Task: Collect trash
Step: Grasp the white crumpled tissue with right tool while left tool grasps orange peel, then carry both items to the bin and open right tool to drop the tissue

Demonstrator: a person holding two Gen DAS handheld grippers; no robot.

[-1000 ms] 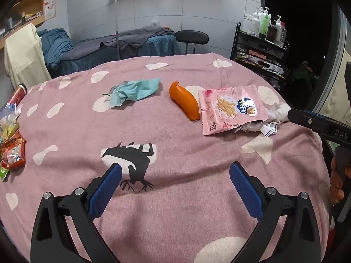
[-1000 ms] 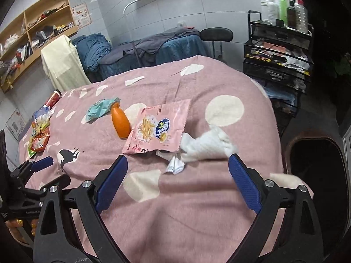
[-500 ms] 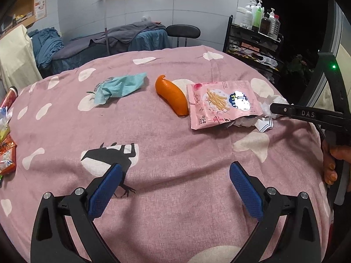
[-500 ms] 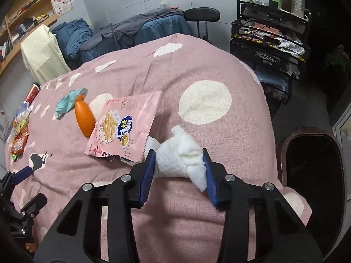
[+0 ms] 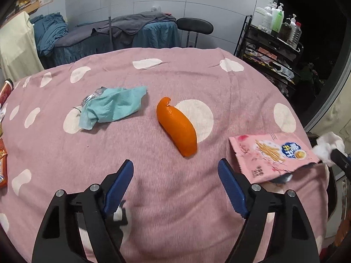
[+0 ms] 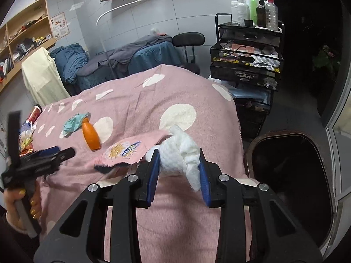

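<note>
My right gripper is shut on a crumpled white tissue, held above the right edge of the pink bed cover; the tissue also shows at the right edge of the left wrist view. My left gripper is open and empty over the cover, just short of an orange peel. A teal crumpled wrapper lies to the peel's left. A pink snack bag lies to its right. The peel, the teal wrapper and the bag show in the right wrist view.
A dark open bin stands on the floor right of the bed. A black wire rack with bottles stands behind it. More snack wrappers lie at the cover's left edge. A stool and a second bed are behind.
My right gripper lifted the white tissue off the cover and drew back towards the bin side. My left gripper moved forward, closer to the orange peel.
</note>
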